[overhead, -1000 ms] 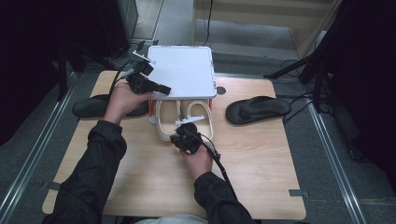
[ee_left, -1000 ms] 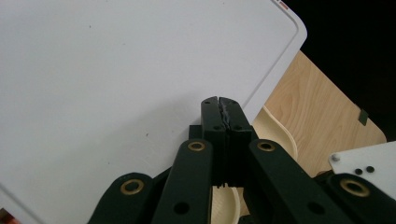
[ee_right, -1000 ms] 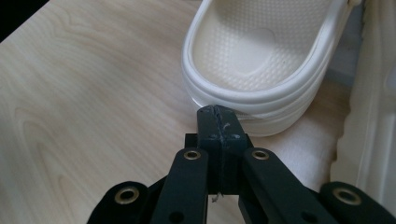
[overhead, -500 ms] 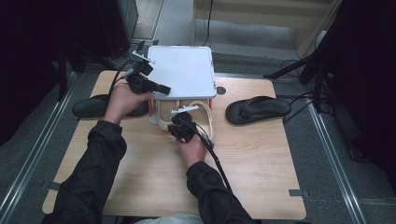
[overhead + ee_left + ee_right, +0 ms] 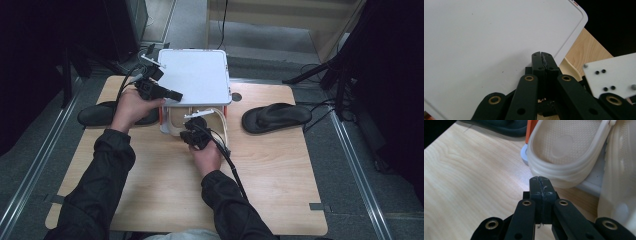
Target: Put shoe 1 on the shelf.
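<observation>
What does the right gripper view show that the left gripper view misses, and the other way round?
Right gripper view: the dimpled footbed and ribbed heel of a cream rubber sandal on the rack's lower shelf, an orange rack post, a dark flip-flop, and the shut right gripper at the sandal's heel.

Left gripper view: the white plastic rack top beneath the shut left gripper.

Shared: light wooden table and a bit of cream sandal.

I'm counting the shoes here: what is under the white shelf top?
Under the white shelf top a pair of cream sandals sits on the lower shelf, heels outward. The top covers their front parts.
</observation>
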The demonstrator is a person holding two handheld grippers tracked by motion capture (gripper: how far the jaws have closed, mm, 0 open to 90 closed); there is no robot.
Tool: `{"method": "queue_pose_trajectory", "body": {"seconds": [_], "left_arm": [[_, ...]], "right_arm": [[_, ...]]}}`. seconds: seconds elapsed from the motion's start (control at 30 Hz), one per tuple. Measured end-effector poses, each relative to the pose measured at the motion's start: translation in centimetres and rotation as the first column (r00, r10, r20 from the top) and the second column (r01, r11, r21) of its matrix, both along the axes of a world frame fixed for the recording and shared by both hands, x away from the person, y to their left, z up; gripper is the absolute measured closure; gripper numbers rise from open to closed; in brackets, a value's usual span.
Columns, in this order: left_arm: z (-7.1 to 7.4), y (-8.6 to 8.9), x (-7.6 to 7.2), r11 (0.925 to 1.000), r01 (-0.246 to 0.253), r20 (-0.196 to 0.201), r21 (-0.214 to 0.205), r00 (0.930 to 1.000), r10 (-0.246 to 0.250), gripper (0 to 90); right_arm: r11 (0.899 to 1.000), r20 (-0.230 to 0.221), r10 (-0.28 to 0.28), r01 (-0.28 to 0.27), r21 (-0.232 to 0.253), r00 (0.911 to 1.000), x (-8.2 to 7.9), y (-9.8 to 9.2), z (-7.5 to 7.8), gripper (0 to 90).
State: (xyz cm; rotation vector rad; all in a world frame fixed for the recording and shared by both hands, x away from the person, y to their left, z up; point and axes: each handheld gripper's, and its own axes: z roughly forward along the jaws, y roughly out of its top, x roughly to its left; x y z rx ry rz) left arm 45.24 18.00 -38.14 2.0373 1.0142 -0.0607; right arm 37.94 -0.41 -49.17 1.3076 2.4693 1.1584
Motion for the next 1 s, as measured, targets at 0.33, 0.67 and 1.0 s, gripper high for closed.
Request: {"method": "queue_pose_trajectory", "body": {"seconds": [0.33, 0.67, 1.0], "left_arm": [[0.0, 0.0, 0.0, 1.0000, 0.002, -0.002, -0.006, 1.0000, -0.002, 90.0], [0.0, 0.0, 0.1, 1.0000, -0.003, -0.008, -0.006, 1.0000, 0.003, 90.0], [0.0, 0.0, 0.0, 1.0000, -0.006, -0.010, -0.006, 0.9999, 0.006, 90.0]], "right_arm": [[0.999, 0.014, 0.042, -0.042, 0.032, 0.9990, -3.0, -3.0, 0.8, 90.0], [0.998, -0.006, 0.061, -0.061, 0.027, 0.9981, -6.0, -6.9, 0.8, 90.0], [0.998, -0.016, 0.049, -0.048, 0.029, 0.9987, -7.5, -10.4, 0.3, 90.0]]}}
